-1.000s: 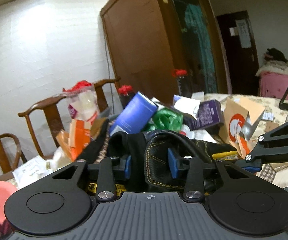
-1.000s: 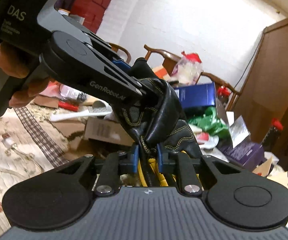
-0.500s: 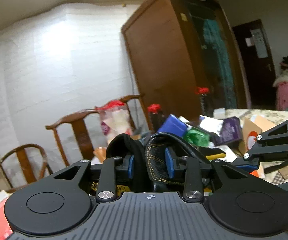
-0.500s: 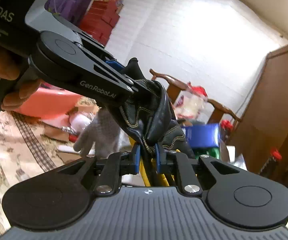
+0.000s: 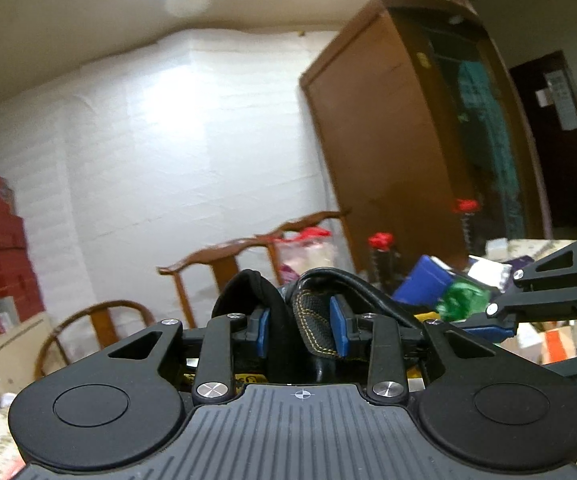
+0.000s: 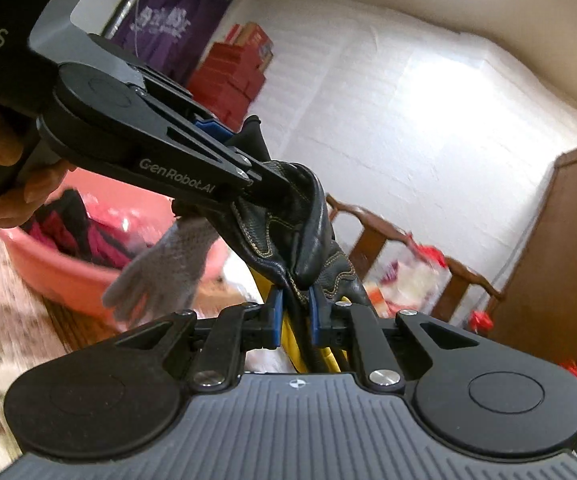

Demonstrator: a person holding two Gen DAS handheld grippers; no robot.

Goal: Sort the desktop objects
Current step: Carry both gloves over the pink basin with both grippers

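The black leather glove [image 6: 300, 236] is being carried above the worktop, clamped by both the left claw [image 5: 300, 330] and the right claw [image 6: 296, 312]; both grips should be kept firm until the pink basin [image 6: 68, 276] is being approached.

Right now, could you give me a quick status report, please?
Both grippers, left and right, shut on the black glove. Grey glove dangles beside it. Pink basin below.
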